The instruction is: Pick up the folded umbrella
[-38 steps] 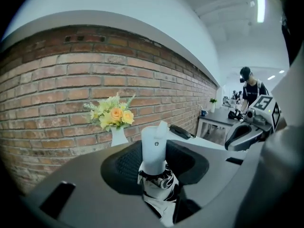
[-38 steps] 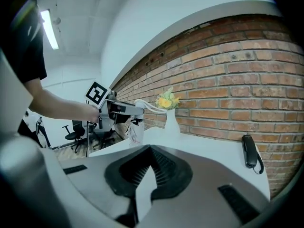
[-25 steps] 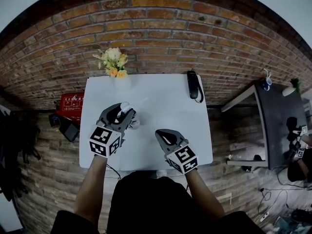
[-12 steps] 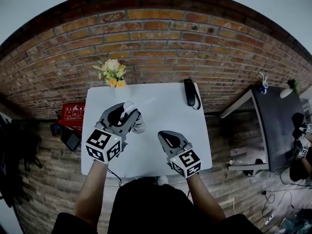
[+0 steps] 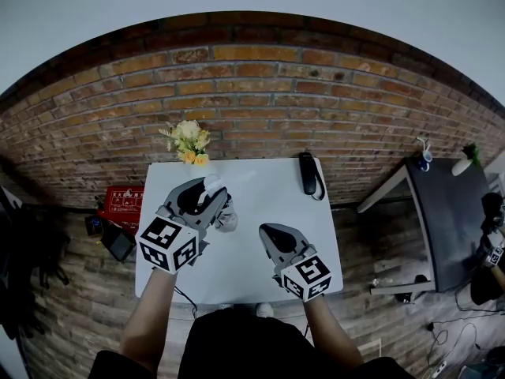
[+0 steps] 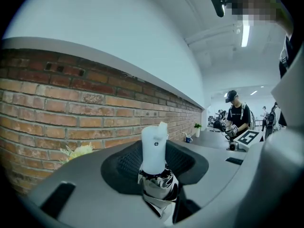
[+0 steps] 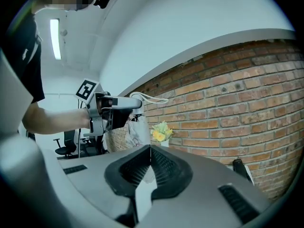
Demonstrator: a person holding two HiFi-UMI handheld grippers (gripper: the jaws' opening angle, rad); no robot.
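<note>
The folded umbrella (image 6: 154, 151) was in the left gripper (image 5: 197, 198), over the left half of the white table (image 5: 272, 204). In the left gripper view its white handle (image 6: 154, 146) stood up between the two jaws, which were clamped on the umbrella from either side, the black-and-white patterned canopy (image 6: 159, 189) bunched just under the handle. The right gripper view showed the same thing side-on: the handle stuck out beyond the jaw tips with a thin white strap loop (image 7: 153, 99) at its end, and the canopy hung down below the gripper. Its lower end was hidden behind the right gripper's body, so I could not tell whether it touched the table.

The right gripper (image 5: 268, 230) hovered over the right half of the table, apart from the umbrella. Its jaws were together, with only a thin seam between the dark ribbed pads and nothing in them. Each gripper carried its marker cube towards the person, the left (image 5: 167, 243) and the right (image 5: 308, 277).

At the far edge of the table, a bunch of yellow and white flowers (image 5: 189, 139) stood towards the left corner, and a black oblong object (image 5: 308, 172) lay towards the right corner. A brick wall (image 5: 260, 93) ran behind the table. A red box (image 5: 122, 200) sat on the floor to the left, and a dark table (image 5: 446, 212) stood to the right.
</note>
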